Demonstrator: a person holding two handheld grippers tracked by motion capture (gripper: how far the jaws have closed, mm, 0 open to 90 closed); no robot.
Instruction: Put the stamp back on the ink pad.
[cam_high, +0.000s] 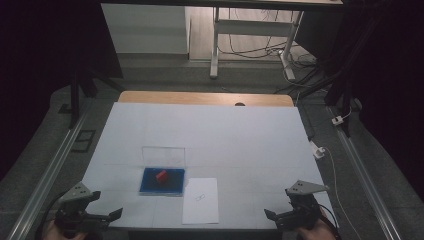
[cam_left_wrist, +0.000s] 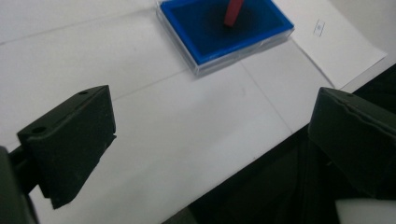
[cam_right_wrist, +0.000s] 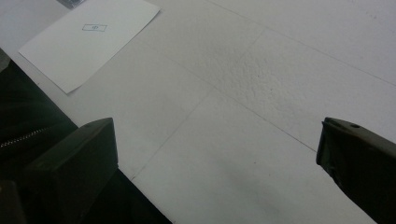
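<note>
No legible text on paper sheet (cam_high: 201, 201)

Two black hand-held grippers with grey top plates

The left gripper (cam_high: 102, 218) and the right gripper (cam_high: 280, 216) are matte black, each topped by a grey three-cornered plate dotted with small dark holes. Their jaws are thick, blocky black wedges with small round screw holes near the upper corners. A dark cable trails from the left one at the near edge
</note>
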